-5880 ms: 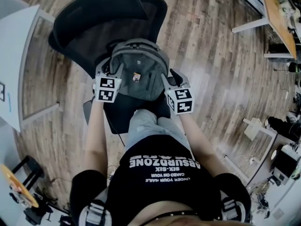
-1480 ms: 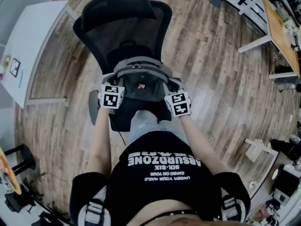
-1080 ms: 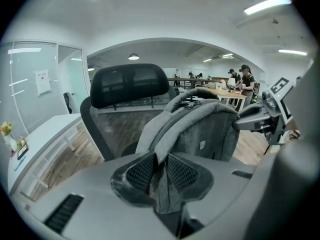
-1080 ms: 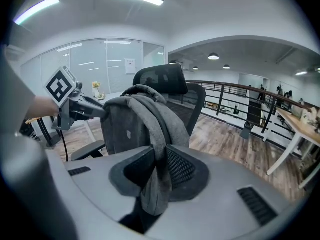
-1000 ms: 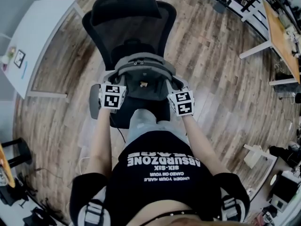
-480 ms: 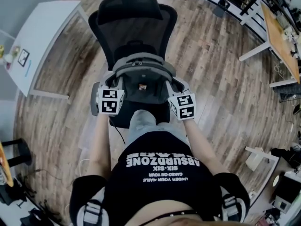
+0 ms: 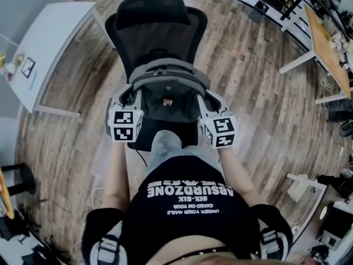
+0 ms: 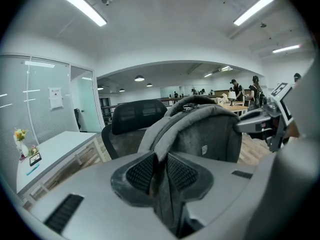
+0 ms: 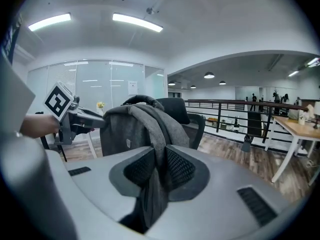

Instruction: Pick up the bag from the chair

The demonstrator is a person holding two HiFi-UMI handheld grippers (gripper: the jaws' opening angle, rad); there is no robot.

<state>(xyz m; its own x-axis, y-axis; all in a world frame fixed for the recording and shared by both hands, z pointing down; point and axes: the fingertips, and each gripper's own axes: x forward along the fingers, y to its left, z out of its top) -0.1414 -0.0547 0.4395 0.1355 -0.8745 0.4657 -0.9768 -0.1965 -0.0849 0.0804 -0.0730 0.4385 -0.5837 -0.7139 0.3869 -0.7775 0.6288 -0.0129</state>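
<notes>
Wood-plank floor (image 7: 259, 81) lies underfoot. Fingers (image 8: 141, 171) of the left gripper (image 8: 159, 170) and the right gripper (image 9: 159, 168) each pinch a strap (image 8: 165, 149) of the grey bag (image 7: 168, 90), held between them over the black chair (image 7: 157, 32). Farther off, a white surface (image 7: 49, 43) stands left, with a railing (image 9: 235, 111) beyond.

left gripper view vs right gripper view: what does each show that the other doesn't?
Left gripper view only: the right claw seen from outside, and the left strap pinched between this view's own pads. Right gripper view only: the left claw from outside, and the right strap pinched between its own pads. Both: the grey bag, the black chair behind it, flowers by the glass wall.
</notes>
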